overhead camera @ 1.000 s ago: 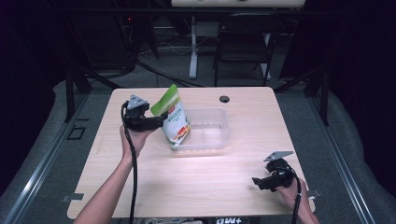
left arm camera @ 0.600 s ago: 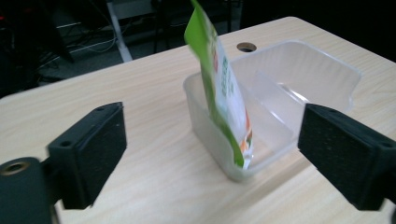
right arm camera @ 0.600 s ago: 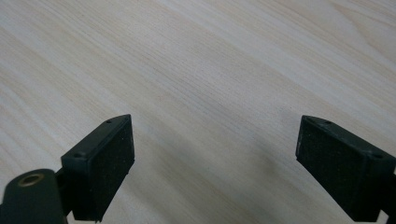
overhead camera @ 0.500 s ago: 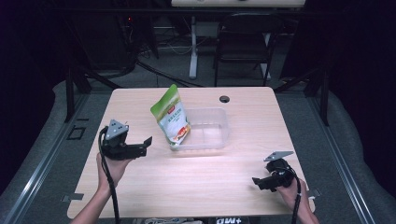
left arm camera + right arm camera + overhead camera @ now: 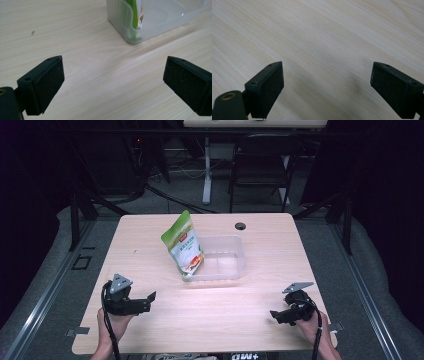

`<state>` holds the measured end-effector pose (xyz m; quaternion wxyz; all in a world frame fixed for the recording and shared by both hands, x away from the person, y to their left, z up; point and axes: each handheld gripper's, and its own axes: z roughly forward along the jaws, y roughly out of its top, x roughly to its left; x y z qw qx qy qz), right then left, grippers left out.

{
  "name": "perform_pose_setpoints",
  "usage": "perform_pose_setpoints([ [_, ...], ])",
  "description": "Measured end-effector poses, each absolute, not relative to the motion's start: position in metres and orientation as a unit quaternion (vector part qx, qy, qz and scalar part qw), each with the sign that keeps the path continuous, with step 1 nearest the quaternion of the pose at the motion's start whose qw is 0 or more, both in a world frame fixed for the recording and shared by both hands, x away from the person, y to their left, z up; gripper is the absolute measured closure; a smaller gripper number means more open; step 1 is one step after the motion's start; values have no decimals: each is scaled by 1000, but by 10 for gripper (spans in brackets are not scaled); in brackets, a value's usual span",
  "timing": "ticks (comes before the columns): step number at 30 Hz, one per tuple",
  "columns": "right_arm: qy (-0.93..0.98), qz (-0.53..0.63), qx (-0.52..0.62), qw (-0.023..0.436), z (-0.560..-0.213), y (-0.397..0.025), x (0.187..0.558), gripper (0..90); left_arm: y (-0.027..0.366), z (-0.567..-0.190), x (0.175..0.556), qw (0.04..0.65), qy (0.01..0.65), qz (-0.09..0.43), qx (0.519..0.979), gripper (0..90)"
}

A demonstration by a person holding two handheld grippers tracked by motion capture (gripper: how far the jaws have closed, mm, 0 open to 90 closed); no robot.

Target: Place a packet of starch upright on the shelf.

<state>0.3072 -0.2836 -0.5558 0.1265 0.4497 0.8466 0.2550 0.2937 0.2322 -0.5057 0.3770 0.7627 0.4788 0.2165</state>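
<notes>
Green pouch [image 5: 183, 245] stands tilted in the left end of the clear plastic bin [image 5: 235, 265], counter [image 5: 215, 320] centre. Left gripper [image 5: 150, 299] at 7 o'clock, right gripper [image 5: 274, 314] at 5 o'clock, both spread wide, empty. Judgement: placement looks done; keep both grippers low and away. Pouch glossy, flexible film; bin rigid, translucent, round-cornered; counter pale wood-grain.
</notes>
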Motion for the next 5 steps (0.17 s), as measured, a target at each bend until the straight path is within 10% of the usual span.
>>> perform_pose_setpoints([
  [5, 851, 253, 444, 126, -555, -283, 307, 110, 230, -516, 299, 361, 473, 200, 778, 2],
])
